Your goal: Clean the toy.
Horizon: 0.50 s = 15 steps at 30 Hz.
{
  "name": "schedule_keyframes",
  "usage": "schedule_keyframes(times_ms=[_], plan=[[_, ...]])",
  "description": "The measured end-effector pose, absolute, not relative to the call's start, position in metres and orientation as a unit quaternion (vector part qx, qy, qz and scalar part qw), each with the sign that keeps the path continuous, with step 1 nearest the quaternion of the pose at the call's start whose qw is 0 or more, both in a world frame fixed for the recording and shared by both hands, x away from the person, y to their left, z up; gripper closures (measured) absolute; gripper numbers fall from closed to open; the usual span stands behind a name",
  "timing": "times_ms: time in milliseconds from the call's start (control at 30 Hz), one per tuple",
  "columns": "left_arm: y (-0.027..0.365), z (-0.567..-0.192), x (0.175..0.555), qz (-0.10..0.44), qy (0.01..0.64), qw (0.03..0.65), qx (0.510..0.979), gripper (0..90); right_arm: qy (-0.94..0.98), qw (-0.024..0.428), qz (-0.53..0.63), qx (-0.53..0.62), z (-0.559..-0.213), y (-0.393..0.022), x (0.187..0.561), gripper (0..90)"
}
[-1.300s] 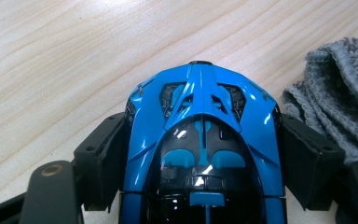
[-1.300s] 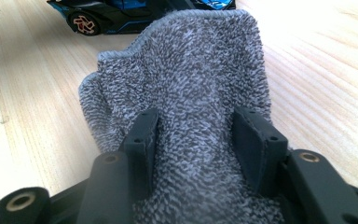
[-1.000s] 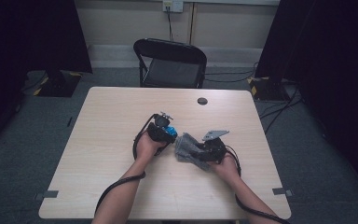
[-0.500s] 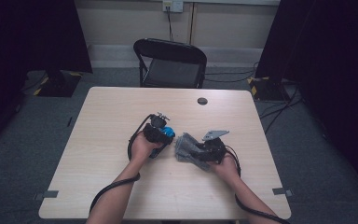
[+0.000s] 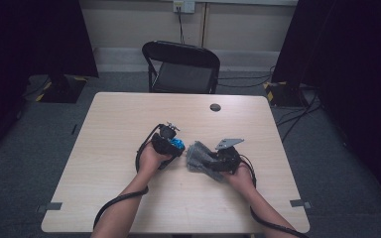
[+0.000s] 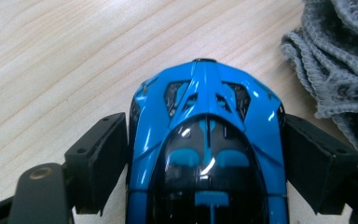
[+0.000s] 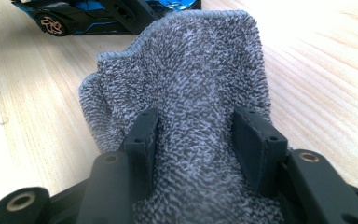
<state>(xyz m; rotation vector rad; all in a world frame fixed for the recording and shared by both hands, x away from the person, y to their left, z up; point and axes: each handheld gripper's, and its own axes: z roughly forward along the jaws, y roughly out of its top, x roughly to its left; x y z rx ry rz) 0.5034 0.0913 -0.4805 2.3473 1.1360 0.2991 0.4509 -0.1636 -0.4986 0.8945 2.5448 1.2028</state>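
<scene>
Wiping job on a blue toy car (image 6: 205,154), judging by what's in hand. Car sits wheels-down on the worktop (image 5: 119,129), roughly mid-surface, nose pointing away from the left tool (image 6: 204,122) and straddled by its jaws, one on each flank. Jaws have just been opening w/ the car between them; pads look flush to the bodywork, but can't tell whether they press or merely bracket it. Probably kept there as a brace so the car won't roll or skid under a rub. Right tool (image 7: 198,116) clenched on a grey cloth (image 7: 191,60), terry-type, bunched between both pads w/ a loose flap standing out ahead of the tips. Sensible hold: free fabric up front gives a soft pad to drag over paint, no hard jaw contact. Cloth edge lies just beside the car's right flank, not on it yet. Both tools low, close together, angled toward each other, so wipe likely next. Main risk: car sliding if the left side has let go too far.
</scene>
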Motion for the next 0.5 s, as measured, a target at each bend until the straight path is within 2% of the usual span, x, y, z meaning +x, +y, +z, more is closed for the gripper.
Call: schedule_keyframes(times_ms=[500], plan=[[0.0843,-0.4792,0.5113,0.116,0.419,0.253,0.864,16.3,0.858,0.093,0.405,0.301,-0.4985,-0.1638,0.4512,52.1]])
